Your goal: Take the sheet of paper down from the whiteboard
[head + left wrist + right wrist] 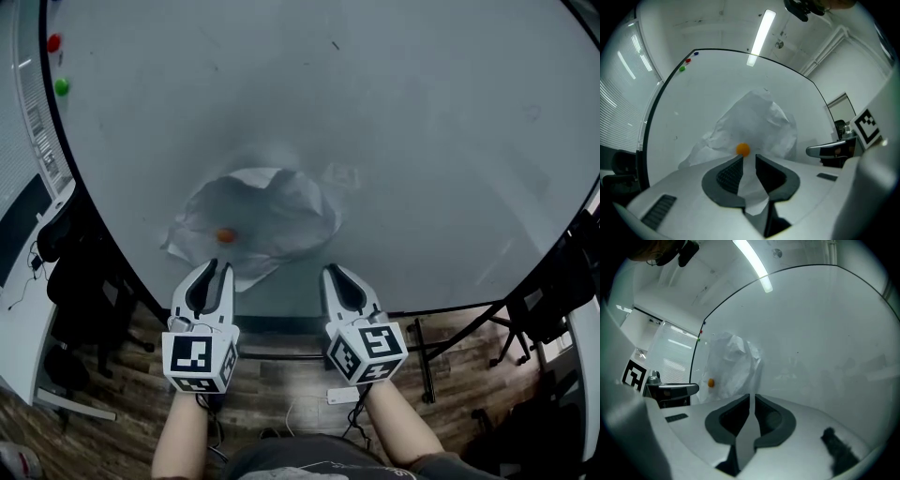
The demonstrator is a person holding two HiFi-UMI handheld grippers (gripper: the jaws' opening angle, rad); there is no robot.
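Note:
A crumpled white sheet of paper (253, 220) hangs on the whiteboard (422, 141), pinned by an orange magnet (226, 235). My left gripper (214, 267) points level at the sheet's lower left. In the left gripper view a strip of the paper (754, 122) runs down through the gap between the jaws, just below the magnet (743, 149); the left gripper (748, 159) stands slightly apart and open around it. My right gripper (330, 272) sits at the sheet's lower right edge, and in its own view the right gripper (752, 397) is shut with the paper (733, 362) off to its left.
A red magnet (53, 42) and a green magnet (62, 87) stick at the board's upper left. The board's stand legs (450, 337) spread over the wooden floor below. A dark office chair (75, 272) stands at the left.

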